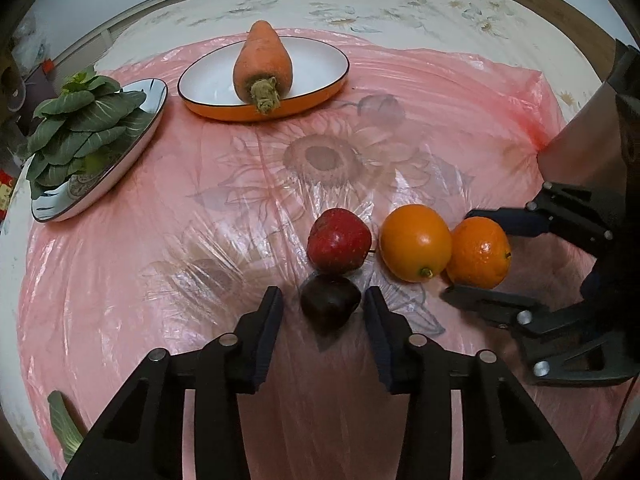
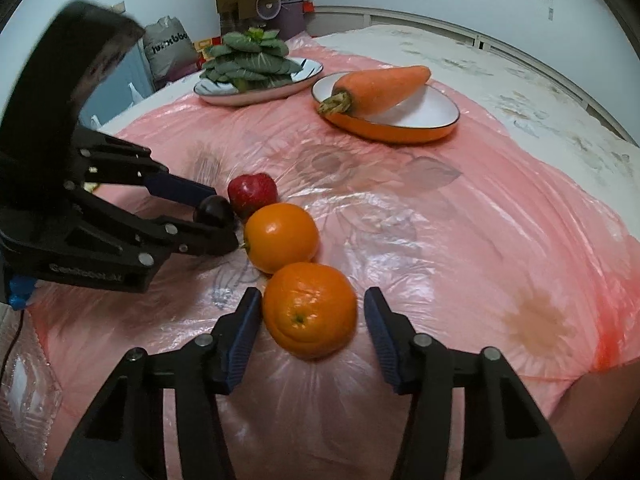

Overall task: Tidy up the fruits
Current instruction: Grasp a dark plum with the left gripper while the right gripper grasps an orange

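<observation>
Below, glossy dark plum, dimpled round orange, crinkled pink plastic sheet

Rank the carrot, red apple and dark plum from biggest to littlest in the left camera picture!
1. Carrot: looks biggest, though it lies farthest away on its plate.
2. Red apple: middle.
3. Dark plum: looks smallest, though nearest the camera, so it is probably truly the littlest.

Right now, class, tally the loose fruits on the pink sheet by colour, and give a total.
Orange: 2 (smooth orange fruit, dimpled orange)
Red: 1 (red apple)
Dark purple: 1 (dark plum)
Total: 4
</observation>
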Action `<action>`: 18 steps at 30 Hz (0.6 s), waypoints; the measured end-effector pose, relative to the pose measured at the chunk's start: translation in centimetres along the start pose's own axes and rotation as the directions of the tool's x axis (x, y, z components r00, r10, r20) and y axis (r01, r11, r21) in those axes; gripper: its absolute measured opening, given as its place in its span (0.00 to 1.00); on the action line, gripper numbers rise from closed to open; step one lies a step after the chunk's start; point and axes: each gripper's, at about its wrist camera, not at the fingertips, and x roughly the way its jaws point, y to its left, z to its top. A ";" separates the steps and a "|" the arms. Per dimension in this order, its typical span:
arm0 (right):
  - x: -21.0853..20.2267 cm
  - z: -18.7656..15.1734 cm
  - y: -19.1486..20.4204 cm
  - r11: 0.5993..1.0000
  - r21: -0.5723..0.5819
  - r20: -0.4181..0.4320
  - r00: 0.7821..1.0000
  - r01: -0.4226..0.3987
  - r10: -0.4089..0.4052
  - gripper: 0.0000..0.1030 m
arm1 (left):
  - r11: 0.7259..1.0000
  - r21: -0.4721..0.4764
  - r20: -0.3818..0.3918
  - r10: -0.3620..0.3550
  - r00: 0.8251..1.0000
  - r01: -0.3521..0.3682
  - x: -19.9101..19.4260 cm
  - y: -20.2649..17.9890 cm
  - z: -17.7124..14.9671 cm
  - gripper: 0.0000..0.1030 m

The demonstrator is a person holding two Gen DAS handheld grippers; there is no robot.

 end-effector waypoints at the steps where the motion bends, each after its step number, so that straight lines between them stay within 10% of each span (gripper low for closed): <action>1: 0.3 0.0 0.3 1.000 -0.012 -0.009 1.000 0.009 -0.009 0.67 | 1.000 -0.003 0.001 0.000 1.000 0.000 0.0 0.1 0.0 0.32; 18: -0.9 -0.4 -0.3 0.998 0.061 0.001 1.000 -0.012 0.012 0.54 | 1.000 -0.021 0.040 0.013 0.999 -0.012 -1.4 0.6 -0.3 0.23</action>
